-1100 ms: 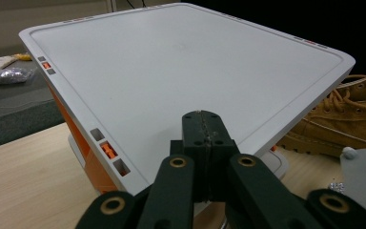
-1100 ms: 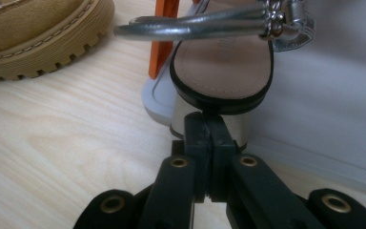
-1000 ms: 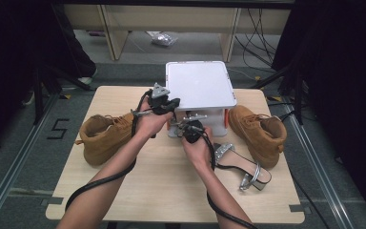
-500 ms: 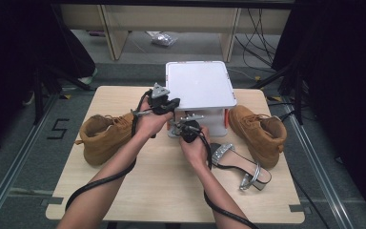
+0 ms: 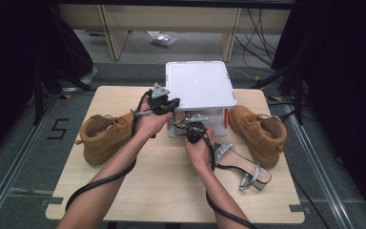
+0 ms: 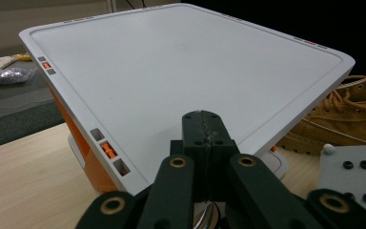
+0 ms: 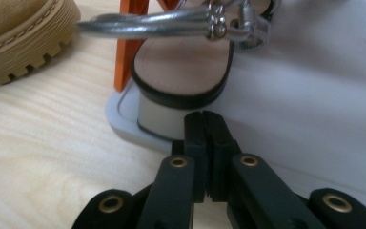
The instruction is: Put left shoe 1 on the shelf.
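On the pale wooden table [image 5: 124, 191], beside a floor marking reading "5", both tools sit pinched together and empty: the left gripper [image 6: 203, 125] over the white rack top [image 6: 186, 71], the right gripper [image 7: 203, 125] just before a silver-strapped sandal [image 7: 186, 71] on the rack's lower shelf.

A black "5" on the floor [image 5: 57, 129] left of table [image 5: 171, 191].

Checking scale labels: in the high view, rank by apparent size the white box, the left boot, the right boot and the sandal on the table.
1. White box
2. Left boot and right boot: look alike, not ranked
3. Sandal
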The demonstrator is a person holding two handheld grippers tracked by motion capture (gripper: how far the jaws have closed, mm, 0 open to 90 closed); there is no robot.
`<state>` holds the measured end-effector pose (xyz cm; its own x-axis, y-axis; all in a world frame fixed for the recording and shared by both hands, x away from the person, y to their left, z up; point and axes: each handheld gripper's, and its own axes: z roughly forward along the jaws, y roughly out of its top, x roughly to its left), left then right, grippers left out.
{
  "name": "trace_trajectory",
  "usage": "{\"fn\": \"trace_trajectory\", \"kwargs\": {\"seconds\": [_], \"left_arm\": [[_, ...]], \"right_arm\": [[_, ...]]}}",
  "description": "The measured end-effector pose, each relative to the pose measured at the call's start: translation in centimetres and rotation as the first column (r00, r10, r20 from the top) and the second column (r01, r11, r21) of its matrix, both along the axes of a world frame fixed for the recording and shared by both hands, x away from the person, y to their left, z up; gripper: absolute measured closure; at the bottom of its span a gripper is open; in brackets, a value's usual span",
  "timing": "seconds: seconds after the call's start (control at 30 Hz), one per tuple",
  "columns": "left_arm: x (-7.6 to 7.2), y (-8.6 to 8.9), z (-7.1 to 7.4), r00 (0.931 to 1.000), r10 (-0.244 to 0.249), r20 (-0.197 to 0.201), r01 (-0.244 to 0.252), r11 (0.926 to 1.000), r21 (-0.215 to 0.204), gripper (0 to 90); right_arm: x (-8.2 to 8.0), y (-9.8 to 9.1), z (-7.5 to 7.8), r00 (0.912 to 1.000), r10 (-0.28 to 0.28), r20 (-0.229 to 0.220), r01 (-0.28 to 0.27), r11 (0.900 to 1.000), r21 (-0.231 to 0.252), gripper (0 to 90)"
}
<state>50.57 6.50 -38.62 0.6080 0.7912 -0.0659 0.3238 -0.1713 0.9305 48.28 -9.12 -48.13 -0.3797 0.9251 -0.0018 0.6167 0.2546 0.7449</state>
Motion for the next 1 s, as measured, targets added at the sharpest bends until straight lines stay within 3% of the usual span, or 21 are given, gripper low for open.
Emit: {"fn": "trace_trajectory", "kwargs": {"seconds": [0.33, 0.53, 0.7, 0.73, 0.83, 1.0], "left_arm": [[0.0, 0.0, 0.0, 1.0000, 0.000, 0.000, 0.000, 1.0000, 0.000, 89.8], [0.0, 0.0, 0.0, 1.0000, -0.003, 0.000, 0.003, 1.0000, -0.003, 89.8], [0.0, 0.0, 0.0, 1.0000, -0.001, 0.001, 0.001, 1.0000, -0.003, 89.7], [0.0, 0.0, 0.0, 1.0000, -0.001, 0.001, 0.001, 1.0000, -0.004, 89.7], [0.0, 0.0, 0.0, 1.0000, 0.001, 0.001, -0.001, 1.0000, -0.006, 89.7], [-0.1, -0.1, 0.0, 1.0000, 0.005, 0.001, -0.005, 1.0000, -0.001, 89.7]], "right_arm": [[0.3, 1.0, 0.0, 1.0000, 0.009, 0.004, -0.009, 0.9999, -0.011, 89.9], [0.1, 0.6, 0.1, 0.9999, 0.014, -0.005, -0.014, 0.9999, -0.003, 86.8], [-1.4, -1.0, 1.1, 0.9994, 0.025, -0.023, -0.025, 0.9994, -0.023, 79.9], [-1.9, -1.4, 1.3, 0.9993, 0.024, -0.029, -0.024, 0.9997, -0.005, 78.3], [-2.7, -2.2, 1.8, 0.9990, 0.033, -0.030, -0.034, 0.9988, -0.035, 74.7], [-4.9, -5.3, 3.3, 0.9979, 0.024, -0.060, -0.028, 0.9982, -0.054, 64.6]]}}
